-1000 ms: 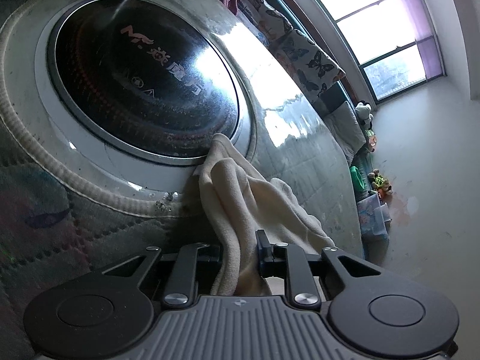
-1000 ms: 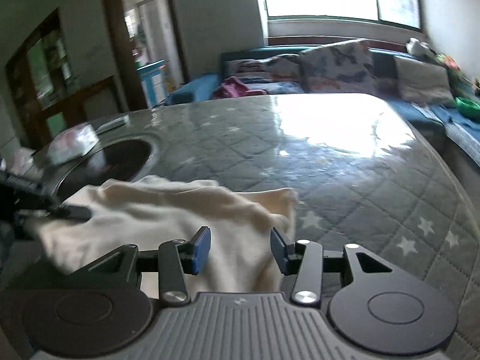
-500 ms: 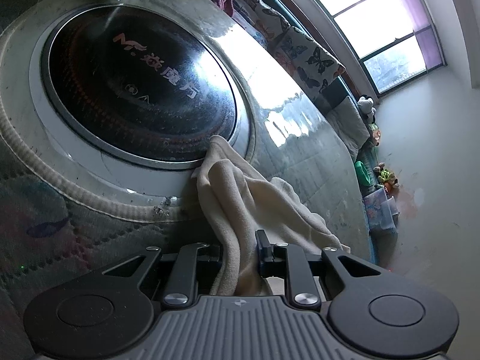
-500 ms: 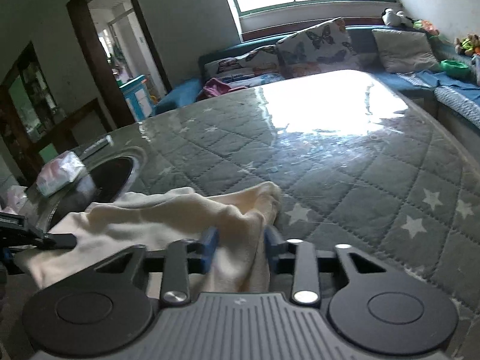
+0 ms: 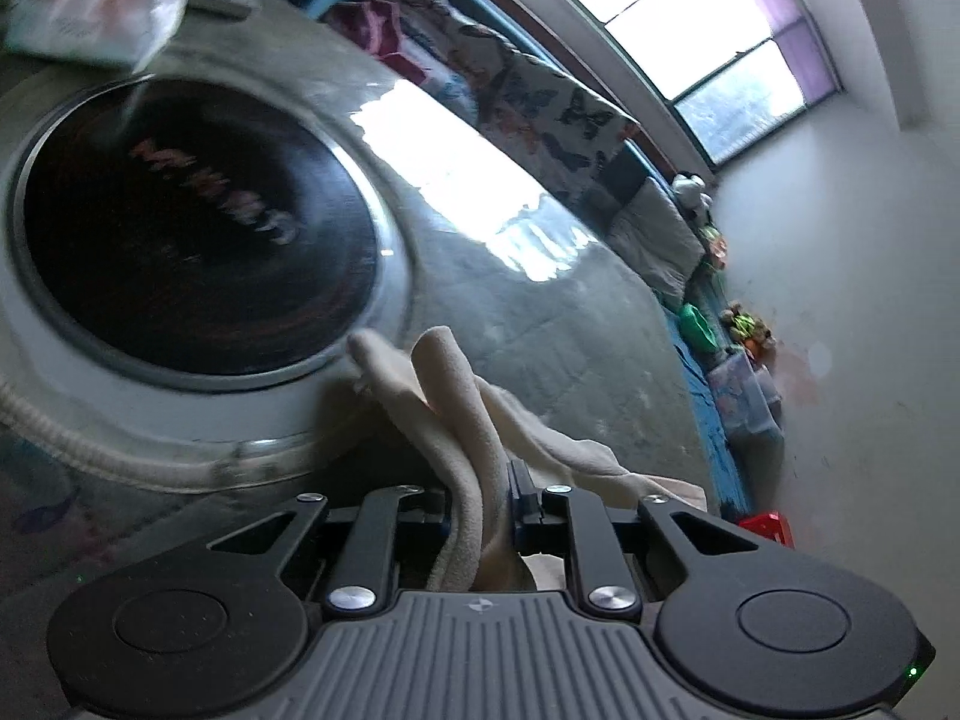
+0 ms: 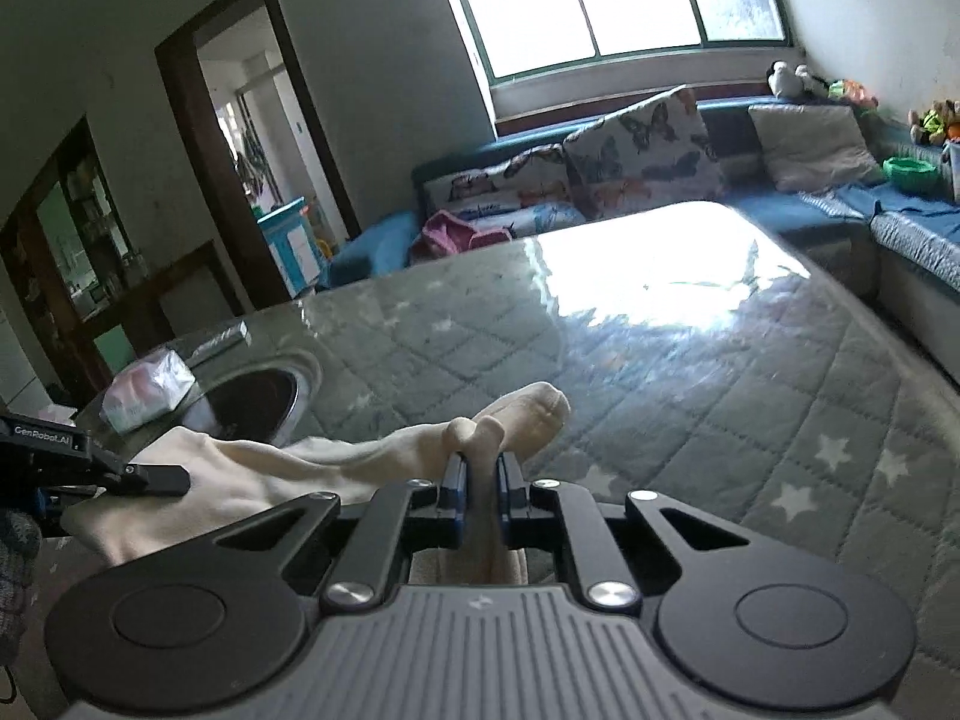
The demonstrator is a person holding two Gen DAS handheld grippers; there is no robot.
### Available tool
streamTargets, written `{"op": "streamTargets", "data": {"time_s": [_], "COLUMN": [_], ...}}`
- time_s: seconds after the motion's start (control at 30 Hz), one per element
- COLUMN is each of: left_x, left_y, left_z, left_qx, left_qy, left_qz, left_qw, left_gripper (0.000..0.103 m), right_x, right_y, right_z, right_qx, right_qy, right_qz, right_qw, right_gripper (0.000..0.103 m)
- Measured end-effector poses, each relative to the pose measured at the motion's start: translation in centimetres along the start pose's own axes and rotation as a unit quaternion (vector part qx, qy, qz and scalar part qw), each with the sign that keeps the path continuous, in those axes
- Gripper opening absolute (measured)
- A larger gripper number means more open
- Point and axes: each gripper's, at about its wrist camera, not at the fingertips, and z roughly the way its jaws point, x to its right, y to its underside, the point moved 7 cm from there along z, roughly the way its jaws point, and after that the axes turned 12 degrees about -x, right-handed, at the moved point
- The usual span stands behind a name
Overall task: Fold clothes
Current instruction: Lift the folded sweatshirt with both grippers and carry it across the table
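Left gripper (image 5: 480,501): jaws closed on a bunched fold of the cream garment (image 5: 462,420), which passes up between the 2 fingers. Beyond the fingertips the cloth rises in 2 rounded folds, and their tips lie at the rim of the round black cooktop (image 5: 198,234) recessed in the table (image 5: 540,324). The rest of the cloth trails off to the right across the table's quilted grey cover. Red lettering on the cooktop glass is blurred and cannot be read.

Right gripper (image 6: 479,477): jaws closed on another part of the same cream garment (image 6: 336,468). A knuckle of cloth stands up just past the fingertips. From there the garment stretches left across the near part of the table (image 6: 750,396) to the left gripper (image 6: 138,480), seen at the left edge of this view, with a finger lying on the cloth.

Further back, a soft white packet (image 6: 147,387) sits beside the cooktop (image 6: 252,402) near the table's far left edge, and a flat grey object (image 6: 219,339) lies beyond it. Sunlight glares off the far half of the table.

Behind the table: a blue sofa (image 6: 900,222) with butterfly-print cushions (image 6: 642,150), a window (image 6: 624,0) and an open doorway (image 6: 252,138).
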Motion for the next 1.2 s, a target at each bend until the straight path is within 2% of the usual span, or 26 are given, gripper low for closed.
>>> {"op": "streamTargets", "data": {"time_s": [0.4,0.77,1.2], "left_x": [7.9,14.7,17.3], "left_y": [0.4,2.0,4.3], "left_z": [4.6,10.3,14.7], "left_qx": [-0.03,-0.066,-0.1], "left_qy": [0.029,0.041,0.027], "left_qz": [0.067,0.108,0.135], "left_qw": [0.9969,0.9911,0.9854], "left_gripper": [0.017,0.017,0.017], "right_x": [5.1,10.7,15.4], "right_y": [-2.1,-2.9,-1.5], "right_z": [-5.0,-6.9,-6.9], "right_qx": [0.046,0.055,0.041], "right_qy": [0.07,0.127,0.162], "right_qz": [0.01,0.031,0.056], "right_qw": [0.996,0.99,0.984], "right_gripper": [0.009,0.009,0.009]}}
